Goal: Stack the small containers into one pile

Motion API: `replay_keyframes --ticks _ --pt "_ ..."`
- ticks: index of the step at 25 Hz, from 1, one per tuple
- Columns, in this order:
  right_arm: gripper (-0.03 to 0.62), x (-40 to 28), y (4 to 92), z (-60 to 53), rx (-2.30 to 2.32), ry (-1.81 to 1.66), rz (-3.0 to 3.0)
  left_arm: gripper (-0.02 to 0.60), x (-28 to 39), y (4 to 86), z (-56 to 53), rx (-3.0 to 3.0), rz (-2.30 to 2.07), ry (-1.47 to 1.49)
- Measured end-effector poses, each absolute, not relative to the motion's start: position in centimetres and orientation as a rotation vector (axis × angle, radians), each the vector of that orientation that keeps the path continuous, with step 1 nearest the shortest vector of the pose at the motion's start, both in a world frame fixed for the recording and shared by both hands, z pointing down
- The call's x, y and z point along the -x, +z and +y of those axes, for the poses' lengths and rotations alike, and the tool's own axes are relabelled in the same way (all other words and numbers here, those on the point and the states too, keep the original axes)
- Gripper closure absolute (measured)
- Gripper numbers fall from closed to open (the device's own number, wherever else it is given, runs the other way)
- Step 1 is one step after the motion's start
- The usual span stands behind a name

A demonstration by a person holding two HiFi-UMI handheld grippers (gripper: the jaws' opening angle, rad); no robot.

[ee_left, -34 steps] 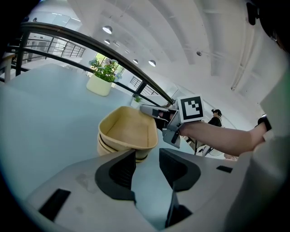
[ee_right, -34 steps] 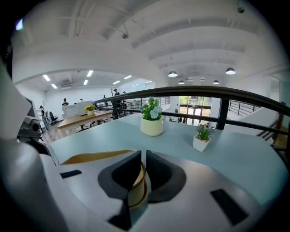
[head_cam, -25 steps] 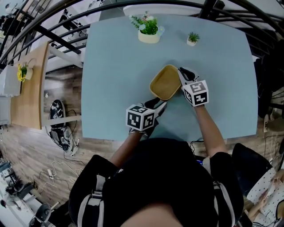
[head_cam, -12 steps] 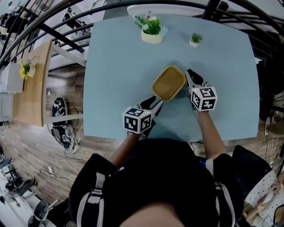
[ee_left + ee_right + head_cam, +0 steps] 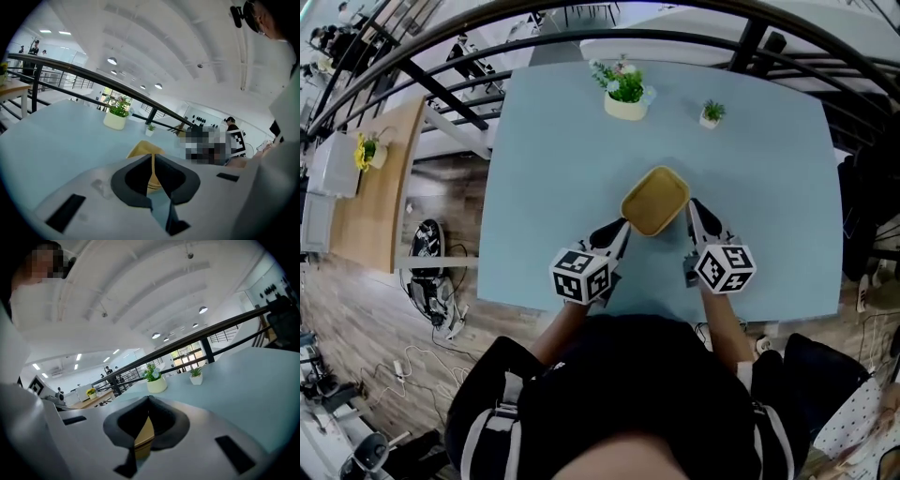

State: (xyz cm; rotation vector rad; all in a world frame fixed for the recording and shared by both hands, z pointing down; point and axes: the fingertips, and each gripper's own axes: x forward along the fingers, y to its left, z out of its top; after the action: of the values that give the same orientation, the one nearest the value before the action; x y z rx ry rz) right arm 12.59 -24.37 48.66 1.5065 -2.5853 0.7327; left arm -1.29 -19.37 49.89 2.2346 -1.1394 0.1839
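Now container (image 5: 655,200) rim pinched between left gripper (image 5: 620,230) fingers, just closed.

Bright, even light from ceiling lamps (image 5: 111,61) overhead: I get only a faint soft shadow beside the container (image 5: 655,200) on the table (image 5: 544,216), and no glare. All views are fisheye. The railing (image 5: 84,75) bows, both gripper views go black in the corners, and the near foreground is slightly soft while the far background holds.
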Motion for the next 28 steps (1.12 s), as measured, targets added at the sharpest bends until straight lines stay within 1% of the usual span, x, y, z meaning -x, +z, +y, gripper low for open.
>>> replay_keyframes --ticks 4,13,18,28 --pt "0.586 -11.9 47.5 -22.7 -1.501 0.747 -2.629 0.554 1.9 48.3 -19.6 -2.295 -1.195 0.178" --pt "0.586 -11.8 43.6 -21.3 -1.478 0.513 -2.706 0.554 1.2 42.7 -21.4 -2.561 -1.333 0.27" --pt "0.586 -12.3 42.5 -20.7 -1.489 0.555 -2.737 0.554 0.3 42.6 -21.2 -2.556 -1.293 0.242" --pt "0.586 -13.6 41.6 -20.3 -1.545 0.518 -2.738 0.554 -0.8 42.1 -21.5 -2.547 -1.262 0.226"
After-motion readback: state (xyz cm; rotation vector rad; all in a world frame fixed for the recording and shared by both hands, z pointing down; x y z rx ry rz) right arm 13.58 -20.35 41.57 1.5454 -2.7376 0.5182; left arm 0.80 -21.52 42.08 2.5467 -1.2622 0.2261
